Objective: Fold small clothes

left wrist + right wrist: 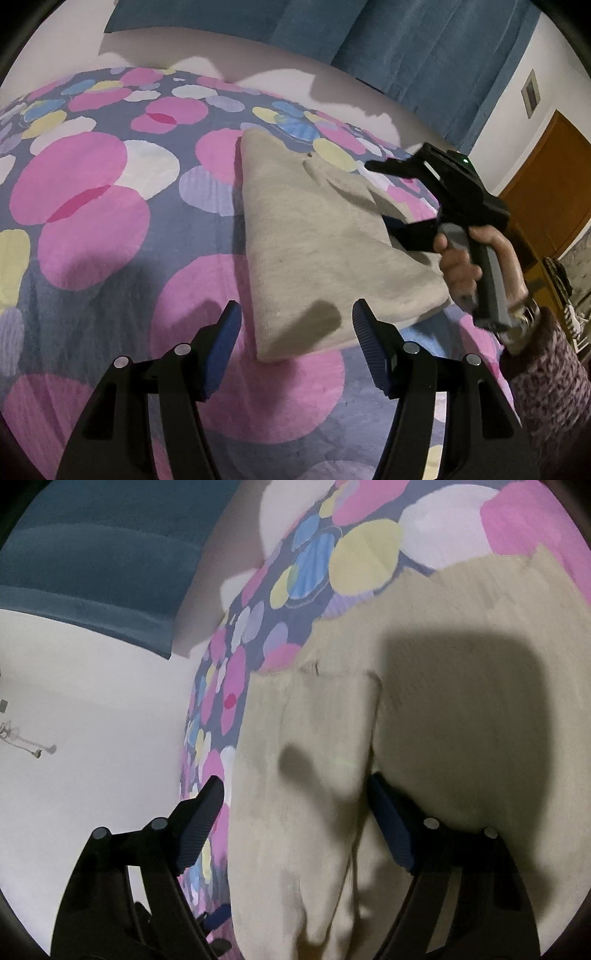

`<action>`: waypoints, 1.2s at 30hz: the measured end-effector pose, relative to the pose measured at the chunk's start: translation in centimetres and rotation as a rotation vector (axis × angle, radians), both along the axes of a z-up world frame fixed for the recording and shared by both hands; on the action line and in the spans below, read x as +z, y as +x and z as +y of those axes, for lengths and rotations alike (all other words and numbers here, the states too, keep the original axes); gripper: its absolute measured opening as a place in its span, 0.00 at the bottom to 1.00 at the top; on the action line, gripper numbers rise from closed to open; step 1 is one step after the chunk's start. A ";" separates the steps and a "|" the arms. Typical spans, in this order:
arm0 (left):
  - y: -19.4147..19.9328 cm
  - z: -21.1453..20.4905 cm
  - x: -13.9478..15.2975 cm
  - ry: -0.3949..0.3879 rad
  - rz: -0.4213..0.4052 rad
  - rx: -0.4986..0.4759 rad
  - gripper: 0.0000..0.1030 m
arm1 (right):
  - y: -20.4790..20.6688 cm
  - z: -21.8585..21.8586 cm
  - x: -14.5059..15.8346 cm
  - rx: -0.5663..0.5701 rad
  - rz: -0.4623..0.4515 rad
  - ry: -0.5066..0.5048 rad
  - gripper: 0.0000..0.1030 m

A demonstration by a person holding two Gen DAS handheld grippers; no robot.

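- Beige folded garment (325, 236) lies flat on the spotted bedspread (92, 206).
- Left gripper (295, 332) hovers unclenched over its near corner.
- Right gripper (295, 812) straddles a fold, jaws apart, gripping nothing.

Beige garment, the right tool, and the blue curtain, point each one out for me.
beige garment (314, 240): left wrist view, middle of the folded cloth.
right tool (388, 195): left wrist view, midway between its fingertips.
blue curtain (424, 48): left wrist view, pleated middle.
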State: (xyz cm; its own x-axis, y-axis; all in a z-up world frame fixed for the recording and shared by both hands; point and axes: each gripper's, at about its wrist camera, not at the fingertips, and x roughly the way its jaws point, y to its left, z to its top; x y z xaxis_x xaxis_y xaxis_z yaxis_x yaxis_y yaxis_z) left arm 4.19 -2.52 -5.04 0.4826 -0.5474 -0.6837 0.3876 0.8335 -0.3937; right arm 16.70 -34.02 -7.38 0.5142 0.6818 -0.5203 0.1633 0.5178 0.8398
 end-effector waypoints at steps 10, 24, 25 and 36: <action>0.7 1.0 -0.3 -0.027 -0.012 0.018 0.63 | 1.3 0.5 -0.5 0.057 -0.017 -0.021 0.49; -1.1 -0.9 -0.3 0.055 -0.058 -0.109 0.66 | 4.0 0.9 0.3 0.072 -0.056 -0.079 0.08; -1.6 -1.3 -0.3 0.086 -0.075 -0.134 0.66 | 3.9 0.7 0.7 0.068 -0.072 -0.087 0.05; -0.5 -1.5 -1.8 0.117 -0.013 -0.122 0.66 | 4.5 -1.8 -0.5 0.007 -0.009 -0.167 0.05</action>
State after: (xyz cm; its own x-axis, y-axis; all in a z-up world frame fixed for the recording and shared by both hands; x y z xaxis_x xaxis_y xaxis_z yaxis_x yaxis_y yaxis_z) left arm 3.65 -3.98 -6.88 0.4269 -0.5191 -0.7405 0.4928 0.8201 -0.2908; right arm 21.17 -35.82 -7.84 0.5147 0.5899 -0.6221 0.1524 0.6511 0.7435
